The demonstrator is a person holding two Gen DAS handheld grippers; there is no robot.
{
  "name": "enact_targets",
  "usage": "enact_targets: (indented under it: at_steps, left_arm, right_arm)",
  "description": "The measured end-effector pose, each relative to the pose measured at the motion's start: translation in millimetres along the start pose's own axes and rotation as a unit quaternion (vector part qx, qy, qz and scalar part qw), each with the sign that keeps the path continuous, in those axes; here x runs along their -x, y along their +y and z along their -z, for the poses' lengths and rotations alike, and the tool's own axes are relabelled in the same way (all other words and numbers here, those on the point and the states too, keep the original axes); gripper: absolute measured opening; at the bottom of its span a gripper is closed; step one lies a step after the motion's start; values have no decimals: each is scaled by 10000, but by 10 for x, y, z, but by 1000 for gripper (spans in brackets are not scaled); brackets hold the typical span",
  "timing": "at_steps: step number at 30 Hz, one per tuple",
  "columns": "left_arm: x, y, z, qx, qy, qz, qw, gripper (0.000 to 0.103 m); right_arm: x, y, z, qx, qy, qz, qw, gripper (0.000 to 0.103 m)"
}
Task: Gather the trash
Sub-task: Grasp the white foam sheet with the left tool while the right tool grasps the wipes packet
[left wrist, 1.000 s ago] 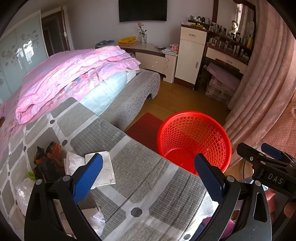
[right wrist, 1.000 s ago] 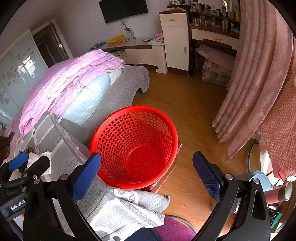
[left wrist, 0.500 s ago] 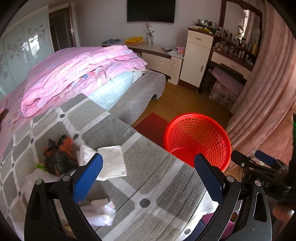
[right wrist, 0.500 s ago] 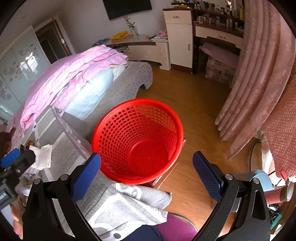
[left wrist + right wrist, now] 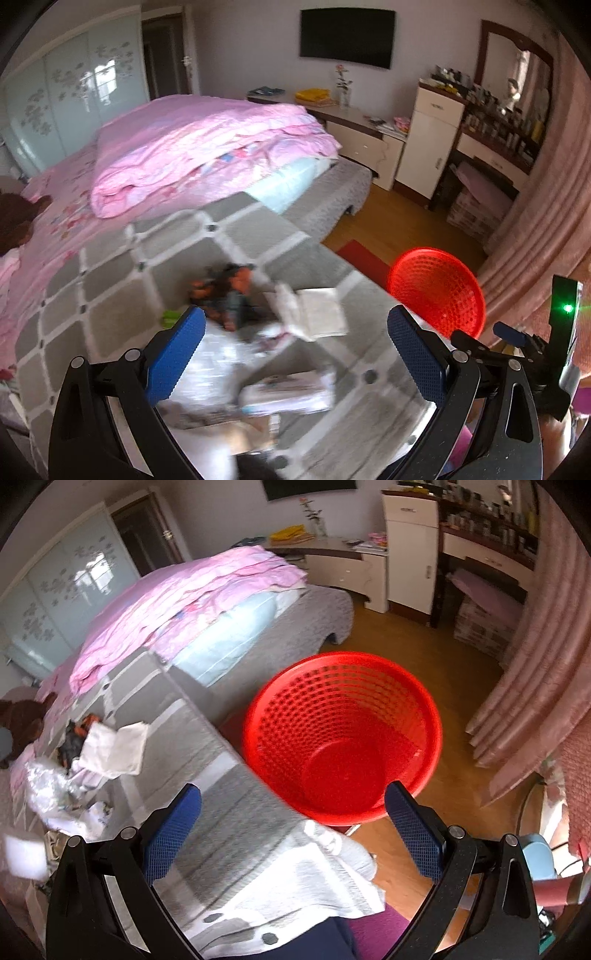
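Trash lies on the grey patterned blanket (image 5: 110, 295): a white folded tissue (image 5: 317, 314), a dark orange-and-black wrapper (image 5: 225, 295), crinkled clear plastic (image 5: 218, 369) and a flat printed packet (image 5: 288, 391). My left gripper (image 5: 291, 350) hangs open above this pile, nothing between its blue pads. The red mesh basket (image 5: 343, 738) stands on the floor beside the bed, empty. My right gripper (image 5: 291, 830) is open over the blanket's edge, just short of the basket. The right wrist view also shows the tissue (image 5: 118, 749) and plastic (image 5: 48, 786) at far left.
A pink duvet (image 5: 207, 147) is heaped on the bed behind the trash. A red mat (image 5: 362, 258) and wooden floor (image 5: 388, 635) surround the basket. Pink curtains (image 5: 535, 664) hang at right, a white cabinet (image 5: 428, 147) and desk along the far wall.
My left gripper has swung left and back over the bed, bringing the trash pile between its fingers. The right gripper shifted left, so the basket sits further right. Both stay open.
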State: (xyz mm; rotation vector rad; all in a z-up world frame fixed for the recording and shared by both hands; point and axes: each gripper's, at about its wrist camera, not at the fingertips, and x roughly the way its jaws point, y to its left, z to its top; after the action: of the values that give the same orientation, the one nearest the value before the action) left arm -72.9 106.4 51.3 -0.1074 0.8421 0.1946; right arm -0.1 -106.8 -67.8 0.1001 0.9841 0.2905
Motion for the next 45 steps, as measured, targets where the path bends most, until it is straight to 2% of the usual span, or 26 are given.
enact_targets:
  at_steps: [6,11,18,22,27,30,32,37,45]
  left_arm:
    - [191,471,33,270,-63,-384,9989,95]
    - [259,693,152,407,24,-624,9972,95]
    - [390,1029,298,657,37,-818,9945,95]
    - [465,1139,374,693,30,-852,9939,95]
    - [505,1136,472,513,110,-813,9953,95]
    - [546,1089,520,393,107,-679,9969,95]
    - [576,1055,549,357,97,-512,9980,95]
    - [608,940,638,260,153,-213,9993,95]
    - [528,819,831,204,348,-67,9992,95]
  right_arm:
    - [-5,347,22,531,42,-433,9976,96]
    - [22,685,78,1013,109,-872,9910,96]
    - [121,1208,116,1858,98,-1403,9725,96]
    - [113,1423,143,2261,99,-1558,9615,95]
    - [-6,1578,217,2512,374,-1588,9541,85]
    - [-74,1639,250,2600,530,-1647,9500,72]
    - [-114,1661,268,2650,626,-1645,9480,54]
    - [-137,1663,320,2636,721,-1684,9471,34]
    - [-83,1552,255,2485,608,-1699,9517,31]
